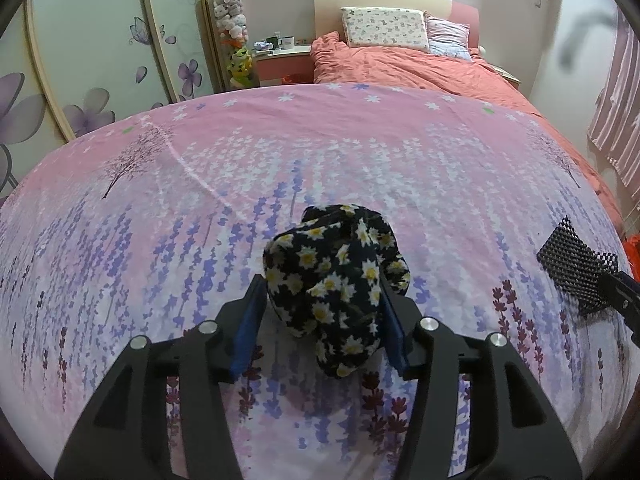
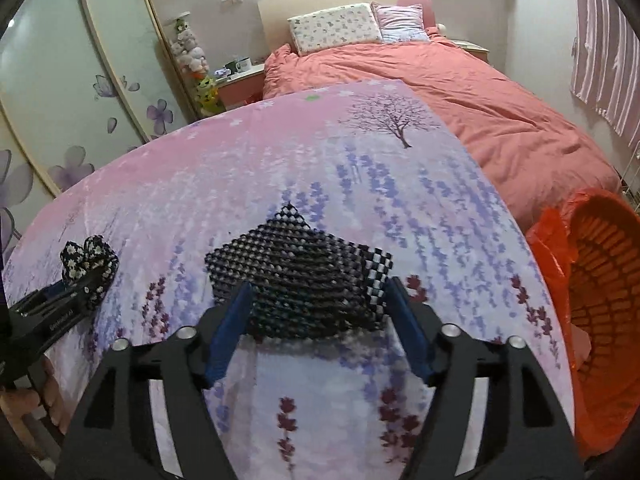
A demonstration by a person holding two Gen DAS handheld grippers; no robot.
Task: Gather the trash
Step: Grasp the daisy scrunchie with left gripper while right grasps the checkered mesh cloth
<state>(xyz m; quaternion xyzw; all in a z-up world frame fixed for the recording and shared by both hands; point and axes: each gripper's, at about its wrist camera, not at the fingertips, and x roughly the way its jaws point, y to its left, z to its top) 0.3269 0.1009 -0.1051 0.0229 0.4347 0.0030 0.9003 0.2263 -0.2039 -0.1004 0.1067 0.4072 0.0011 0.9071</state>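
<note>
Left wrist view: daisy-print cloth wad (image 1: 334, 280) on lavender sheet (image 1: 160, 208), likely soft, light; pinch bulk mid-bundle. Left gripper (image 1: 324, 320) closed onto wad. Right gripper (image 2: 316, 324) straddles checkered mesh piece (image 2: 296, 280), fingers wide, grip unconfirmed. Orange-lined basket (image 2: 592, 288) right.

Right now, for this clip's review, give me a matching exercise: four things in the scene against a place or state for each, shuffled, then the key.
Things:
1. daisy-print cloth
2. checkered cloth
3. orange-lined basket
4. mug

Places or states:
A. on the bedside table
B. between the right gripper's fingers
C. beside the bed, open
D. between the left gripper's fingers

Pairs: 1-D, 2-B, 3-C, 4-A
</note>
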